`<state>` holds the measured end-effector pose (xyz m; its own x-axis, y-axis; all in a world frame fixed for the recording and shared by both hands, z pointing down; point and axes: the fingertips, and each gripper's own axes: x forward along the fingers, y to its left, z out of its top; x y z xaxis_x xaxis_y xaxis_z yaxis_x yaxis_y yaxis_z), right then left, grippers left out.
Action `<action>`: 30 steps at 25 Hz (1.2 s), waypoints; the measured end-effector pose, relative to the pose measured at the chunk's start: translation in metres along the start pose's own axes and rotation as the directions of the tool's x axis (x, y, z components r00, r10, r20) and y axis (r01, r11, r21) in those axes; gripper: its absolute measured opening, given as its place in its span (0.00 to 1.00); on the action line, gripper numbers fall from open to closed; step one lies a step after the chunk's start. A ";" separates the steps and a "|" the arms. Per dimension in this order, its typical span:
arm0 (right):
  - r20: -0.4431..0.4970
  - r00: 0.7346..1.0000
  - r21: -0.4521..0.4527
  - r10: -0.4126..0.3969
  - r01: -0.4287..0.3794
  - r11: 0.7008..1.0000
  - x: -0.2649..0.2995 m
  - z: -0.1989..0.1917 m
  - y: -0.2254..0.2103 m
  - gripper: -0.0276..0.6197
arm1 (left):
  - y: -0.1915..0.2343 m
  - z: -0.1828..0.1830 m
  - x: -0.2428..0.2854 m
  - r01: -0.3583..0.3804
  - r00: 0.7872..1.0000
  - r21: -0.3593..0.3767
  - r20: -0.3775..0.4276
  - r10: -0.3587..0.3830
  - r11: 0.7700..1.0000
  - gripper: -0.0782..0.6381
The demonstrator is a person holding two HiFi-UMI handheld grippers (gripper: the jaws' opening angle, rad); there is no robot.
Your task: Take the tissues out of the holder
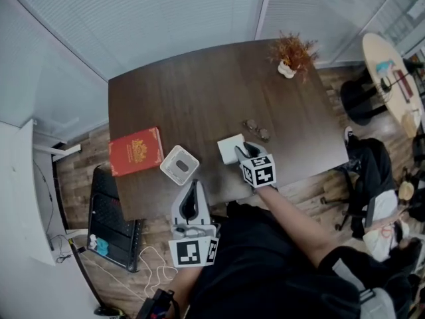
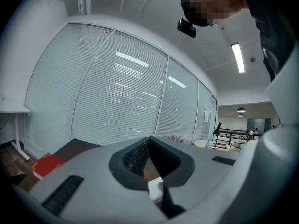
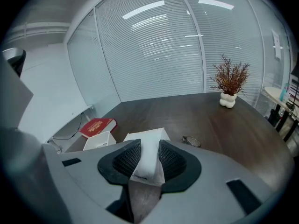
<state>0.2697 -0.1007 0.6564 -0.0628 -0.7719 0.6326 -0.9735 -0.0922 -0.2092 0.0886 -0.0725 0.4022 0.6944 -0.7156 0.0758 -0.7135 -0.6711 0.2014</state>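
- Two grippers work at the near edge of the dark table (image 1: 199, 92). Its far half is bare apart from a dried plant (image 1: 292, 53) at the back right corner.
- The right gripper (image 1: 244, 149) pinches the white tissue pack (image 1: 228, 147) by its near end. The pack is outside the holder (image 1: 179, 165) and just to its right, not touching it.
- The left gripper (image 1: 194, 185) has its jaws pressed together at the tips with nothing between them. It sits at the table's front edge, just nearer than the holder.
- A red book (image 1: 136, 151) lies along the left edge, close beside the holder, so that side is tight.
- A pair of glasses (image 1: 256, 129) lies just beyond the pack, with open tabletop behind.
- The right gripper's jaws cover the pack's near end, and I cannot tell whether the pack rests on the table or is lifted.
- The holder's inside shows only as a grey patch.
- The person's body hides the front edge below the right gripper.
- The left gripper view is mostly blinds and ceiling, with only a sliver of table and book.
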 end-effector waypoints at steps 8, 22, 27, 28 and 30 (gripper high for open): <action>0.002 0.999 0.032 -0.050 0.050 0.998 -0.015 -0.014 -0.028 0.25 | -0.020 -0.010 0.009 0.063 0.998 -0.006 -0.021 -0.063 0.998 0.10; -0.005 0.994 0.139 -0.108 0.108 0.984 -0.038 -0.043 -0.061 0.25 | -0.050 -0.024 0.022 0.157 0.985 0.004 -0.067 -0.156 0.988 0.10; -0.022 0.992 0.156 -0.124 0.125 0.980 -0.047 -0.061 -0.066 0.25 | -0.057 -0.030 0.025 0.182 0.979 -0.013 -0.093 -0.183 0.983 0.10; -0.025 0.992 0.166 -0.127 0.130 0.978 -0.048 -0.064 -0.067 0.25 | -0.057 -0.030 0.025 0.188 0.978 -0.013 -0.095 -0.188 0.982 0.10; -0.030 0.990 0.188 -0.136 0.139 0.972 -0.051 -0.070 -0.070 0.25 | -0.058 -0.030 0.025 0.200 0.975 -0.013 -0.099 -0.200 0.980 0.10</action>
<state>0.3258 -0.0111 0.6909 0.0635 -0.7327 0.6776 -0.9140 -0.3153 -0.2552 0.1505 -0.0453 0.4218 0.8288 -0.5441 0.1303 -0.5592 -0.7977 0.2256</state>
